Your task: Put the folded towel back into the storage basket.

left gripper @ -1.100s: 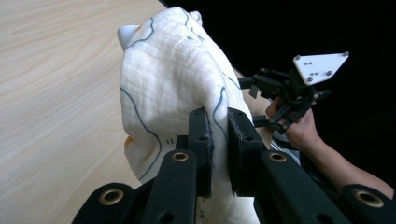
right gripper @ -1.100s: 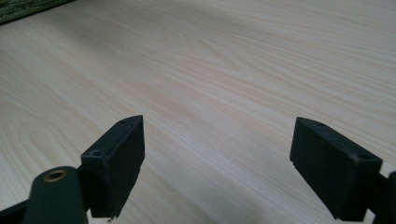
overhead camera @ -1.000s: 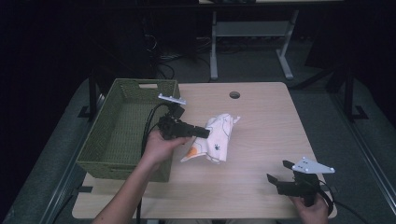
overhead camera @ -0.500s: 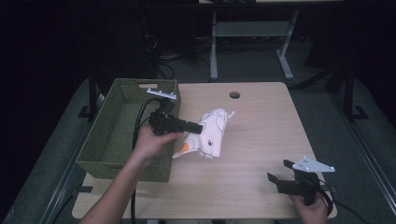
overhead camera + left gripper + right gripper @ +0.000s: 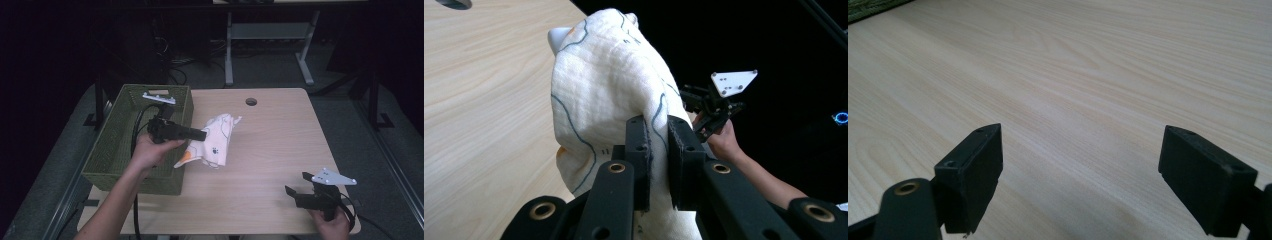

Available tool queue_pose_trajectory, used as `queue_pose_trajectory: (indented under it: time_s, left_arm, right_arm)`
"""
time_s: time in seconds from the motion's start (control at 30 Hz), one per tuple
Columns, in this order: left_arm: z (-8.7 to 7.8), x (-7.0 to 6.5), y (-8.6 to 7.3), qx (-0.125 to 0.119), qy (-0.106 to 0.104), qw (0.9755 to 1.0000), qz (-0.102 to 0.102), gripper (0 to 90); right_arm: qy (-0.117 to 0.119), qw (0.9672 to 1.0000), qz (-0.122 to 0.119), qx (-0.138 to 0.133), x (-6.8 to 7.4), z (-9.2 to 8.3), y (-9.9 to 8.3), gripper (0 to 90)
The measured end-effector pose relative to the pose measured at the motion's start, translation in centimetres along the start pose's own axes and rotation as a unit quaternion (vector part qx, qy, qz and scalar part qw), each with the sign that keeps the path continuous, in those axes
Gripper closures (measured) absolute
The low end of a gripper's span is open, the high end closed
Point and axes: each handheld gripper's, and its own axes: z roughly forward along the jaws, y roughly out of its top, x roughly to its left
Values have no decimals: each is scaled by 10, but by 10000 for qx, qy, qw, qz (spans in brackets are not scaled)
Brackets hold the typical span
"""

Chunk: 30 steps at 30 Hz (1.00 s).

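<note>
While clamped on the crumpled white printed cloth (image 5: 599, 100), left hand-held gripper (image 5: 658, 145) beside woven green basket (image 5: 120, 150); right hand-held gripper (image 5: 1098, 175) wide open.

A: What sort of place is shown?

B: A lab or workshop recording station. A light wood-grain table (image 5: 280, 150) with a round cable hole (image 5: 251, 101) stands on grey carpet (image 5: 345, 105) in a dim room.

A: What supports that reading?

B: Behind the table, the metal legs of a second bench (image 5: 265, 45) and loose cables on the floor (image 5: 180, 75). A person's hands hold black camera-bearing grippers, each trailing a cable, one topped by a grey three-cornered plate (image 5: 334, 177). A green woven basket (image 5: 107, 150) sits at the table's left edge.
</note>
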Motion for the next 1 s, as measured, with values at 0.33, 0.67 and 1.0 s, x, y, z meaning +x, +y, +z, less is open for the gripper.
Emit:
queue_pose_trajectory:
  time_s: [0.33,0.67,1.0]
  left_arm:
    - [-37,11,-3,-251,19,9996,-128,814]
    - [-69,27,-11,-425,164,9985,-299,814]
    - [-92,48,-26,-519,303,9965,-577,813]
  right_arm:
    - [-111,9999,22,15,-1,2,1,176]
    - [-101,9999,-76,103,3,7,3,175]
    - [-60,9999,-26,86,1,8,4,176]
